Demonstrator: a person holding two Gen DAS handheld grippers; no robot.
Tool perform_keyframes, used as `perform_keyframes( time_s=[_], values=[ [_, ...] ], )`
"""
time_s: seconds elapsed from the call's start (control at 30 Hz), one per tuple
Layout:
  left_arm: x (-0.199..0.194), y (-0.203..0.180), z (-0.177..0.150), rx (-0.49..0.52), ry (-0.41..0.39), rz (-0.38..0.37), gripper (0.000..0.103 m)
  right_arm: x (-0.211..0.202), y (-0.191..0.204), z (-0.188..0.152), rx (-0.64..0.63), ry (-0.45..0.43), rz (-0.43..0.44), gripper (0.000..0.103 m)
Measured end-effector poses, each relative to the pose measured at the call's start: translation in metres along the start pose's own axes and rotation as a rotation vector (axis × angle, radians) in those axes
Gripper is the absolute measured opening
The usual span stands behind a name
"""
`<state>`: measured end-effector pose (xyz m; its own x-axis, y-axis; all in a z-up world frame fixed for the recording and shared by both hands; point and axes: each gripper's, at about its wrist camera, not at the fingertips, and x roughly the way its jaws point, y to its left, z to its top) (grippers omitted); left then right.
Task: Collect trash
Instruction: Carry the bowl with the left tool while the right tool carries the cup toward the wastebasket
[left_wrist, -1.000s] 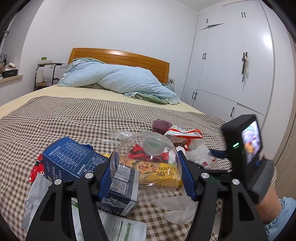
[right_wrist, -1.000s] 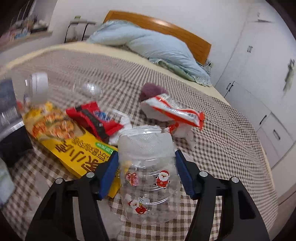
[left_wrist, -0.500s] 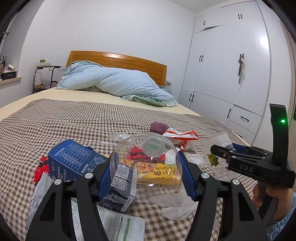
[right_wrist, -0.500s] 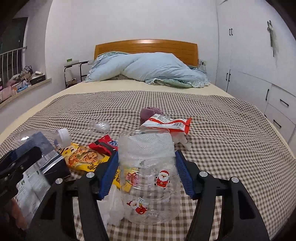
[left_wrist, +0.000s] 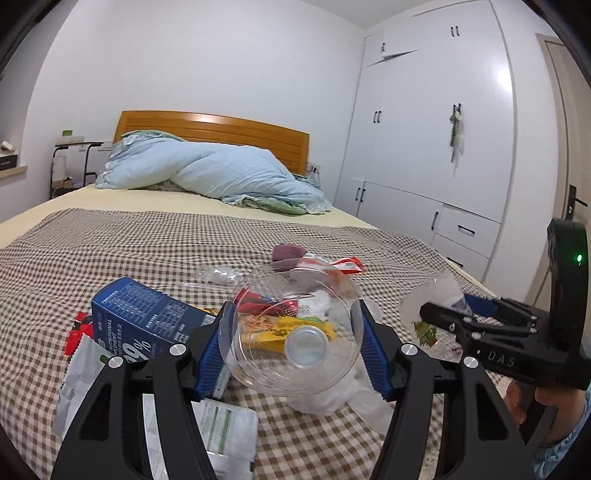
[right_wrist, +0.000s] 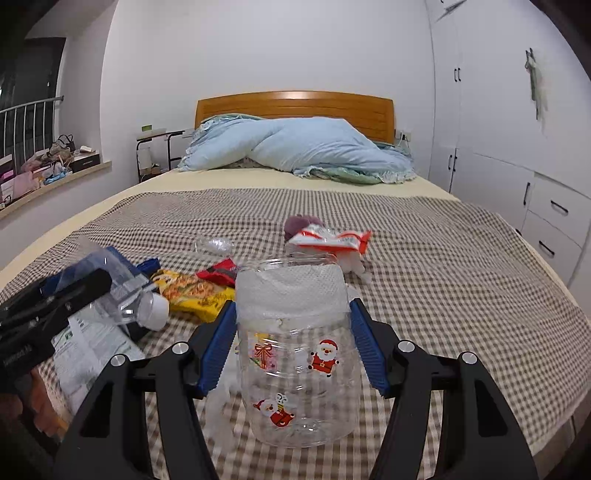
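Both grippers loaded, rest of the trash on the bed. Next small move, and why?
Probably carry both loads off to a bin; none is in view. The left gripper clamps a clear bottle, the right gripper a Santa-print jar, so neither can grab the yellow wrapper yet.

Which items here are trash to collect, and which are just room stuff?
Trash for the job:
- clear bottle in left gripper
- Santa jar in right gripper
- blue carton
- yellow snack bag
- red-and-white wrapper
- red wrapper
- crumpled clear plastic

Just lying about:
- blue duvet
- checked blanket
- wardrobe
- side table
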<state>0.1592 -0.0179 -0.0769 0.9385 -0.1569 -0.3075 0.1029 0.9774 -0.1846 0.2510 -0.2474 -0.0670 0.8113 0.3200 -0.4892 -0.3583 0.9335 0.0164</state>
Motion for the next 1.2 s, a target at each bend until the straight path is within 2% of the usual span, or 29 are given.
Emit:
perform_keyframes(
  time_s=[0.2, 0.53, 0.83, 1.2],
  values=[
    [-0.014, -0.01, -0.009, 0.019, 0.011, -0.029, 0.061, -0.022, -0.001, -0.018, 0.018, 0.002, -0.002, 0.06],
    [-0.044, -0.045, -0.028, 0.09, 0.016, -0.118, 0.061, -0.067, -0.005, -0.055, 0.056, -0.024, -0.004, 0.06],
    [-0.061, -0.058, -0.043, 0.062, 0.028, -0.164, 0.061, -0.087, -0.004, -0.081, 0.095, -0.015, 0.015, 0.06],
    [-0.08, -0.073, -0.078, 0.072, 0.113, -0.209, 0.061, -0.116, 0.0, -0.138, 0.129, 0.064, 0.03, 0.06]
  ],
)
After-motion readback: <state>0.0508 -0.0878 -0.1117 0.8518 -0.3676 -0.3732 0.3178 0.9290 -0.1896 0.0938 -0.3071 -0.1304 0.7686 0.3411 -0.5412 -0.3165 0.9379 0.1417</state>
